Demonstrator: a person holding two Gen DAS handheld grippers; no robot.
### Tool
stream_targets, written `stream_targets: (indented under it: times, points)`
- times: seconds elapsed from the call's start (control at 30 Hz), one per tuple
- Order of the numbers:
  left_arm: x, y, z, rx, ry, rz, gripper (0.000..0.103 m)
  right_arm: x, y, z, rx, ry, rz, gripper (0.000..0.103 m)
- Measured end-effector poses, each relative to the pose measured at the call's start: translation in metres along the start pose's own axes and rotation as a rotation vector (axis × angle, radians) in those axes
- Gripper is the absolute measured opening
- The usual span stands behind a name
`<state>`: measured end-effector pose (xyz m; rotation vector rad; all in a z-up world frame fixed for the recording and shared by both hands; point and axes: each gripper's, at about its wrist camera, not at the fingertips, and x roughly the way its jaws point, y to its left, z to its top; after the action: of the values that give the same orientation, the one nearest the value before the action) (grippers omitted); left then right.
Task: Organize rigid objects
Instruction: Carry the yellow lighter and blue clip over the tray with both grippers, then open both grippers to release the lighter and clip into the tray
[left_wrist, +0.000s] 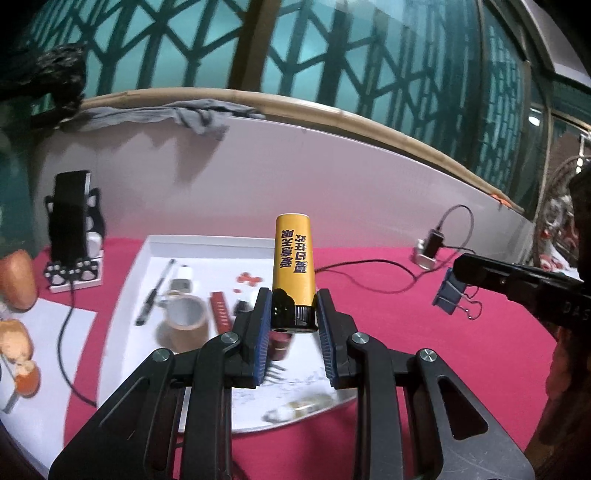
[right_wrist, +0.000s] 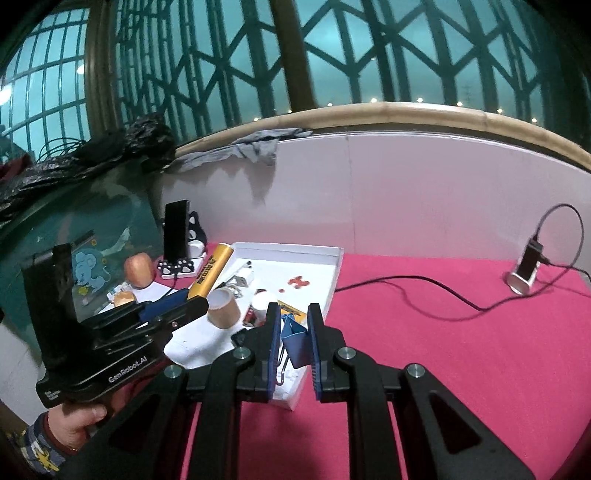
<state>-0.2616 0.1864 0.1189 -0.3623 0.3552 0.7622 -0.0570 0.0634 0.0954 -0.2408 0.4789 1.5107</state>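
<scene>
1. Left gripper (left_wrist: 291, 314) is clamped on a yellow lighter (left_wrist: 293, 266), pinching it by the black cap end, so the yellow body sticks up and away from the fingers. The printed text on it reads upside down from that camera.
2. Right gripper (right_wrist: 291, 332) is closed tight on a blue binder clip (right_wrist: 295, 341). The clip's wire handles hang down past the left finger.
3. Both are held up in the air over a white tray (left_wrist: 207, 243) that sits on a pink tablecloth (right_wrist: 443, 350).
4. In the tray: a roll of brown tape (left_wrist: 183, 325) standing on its side edge, a black pen (left_wrist: 153, 295), a red strip-shaped thing (left_wrist: 221, 310), a few small red bits (left_wrist: 248, 278) and some other small stuff that's too blurry to name.
5. From the right camera you can see the person's hand (right_wrist: 79, 419) gripping the left tool's handle, with a patterned sleeve at the wrist.
6. Behind the tray, a dark phone (left_wrist: 70, 218) stands upright in a black-and-white paw-print stand (left_wrist: 74, 275).
7. Off on the right side of the cloth there's a small dock (right_wrist: 526, 273) with a black cable (right_wrist: 406, 286) running across the cloth.
</scene>
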Motion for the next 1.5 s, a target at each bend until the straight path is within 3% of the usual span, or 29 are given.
stream_targets:
  times: [0.47, 0.83, 1.33, 1.5]
  points:
    - [0.009, 0.053, -0.001, -0.069, 0.022, 0.09, 0.024, 0.054, 0.047, 0.021, -0.085, 0.055, 0.058, 0.013]
    - [0.046, 0.092, 0.021, -0.101, 0.062, 0.156, 0.024, 0.109, 0.057, 0.027, -0.072, 0.129, 0.07, 0.013]
    - [0.111, 0.11, 0.034, -0.141, 0.142, 0.141, 0.024, 0.179, 0.041, 0.037, -0.048, 0.183, -0.038, 0.013]
    - [0.116, 0.107, 0.031, -0.113, 0.146, 0.175, 0.024, 0.19, 0.043, 0.035, -0.053, 0.188, -0.048, 0.014]
